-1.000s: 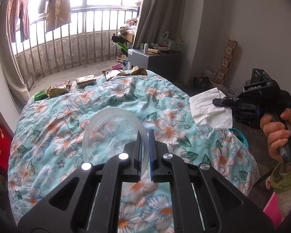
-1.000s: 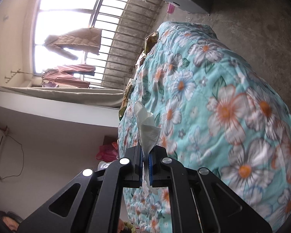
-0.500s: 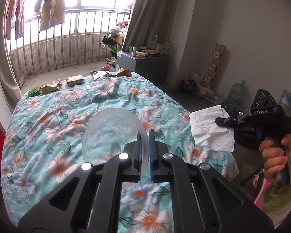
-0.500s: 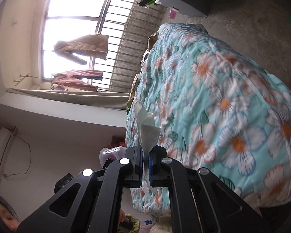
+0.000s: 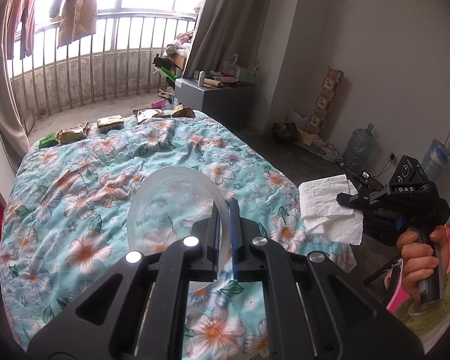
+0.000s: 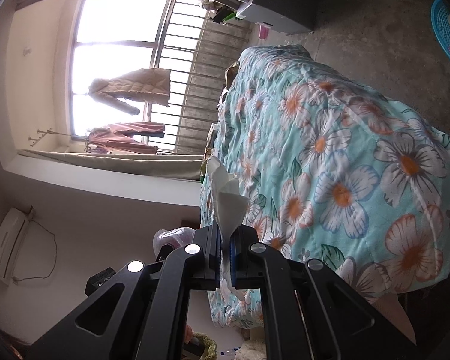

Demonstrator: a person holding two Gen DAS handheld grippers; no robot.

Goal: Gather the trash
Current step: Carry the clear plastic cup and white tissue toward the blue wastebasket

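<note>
Clear plastic bowl [image 5: 177,207], soft paper tissue [image 5: 330,207]

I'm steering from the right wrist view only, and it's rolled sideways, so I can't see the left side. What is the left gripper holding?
Observer: The left gripper is shut on the rim of a clear plastic bowl, held above the floral quilt.
Operator: Any trash left on the bed?
Observer: Yes, crumpled wrappers lie along the far edge, near the balcony railing.
Operator: And how does my tissue look from there?
Observer: The white tissue hangs unfolded from the right gripper, beside the bed.
</note>
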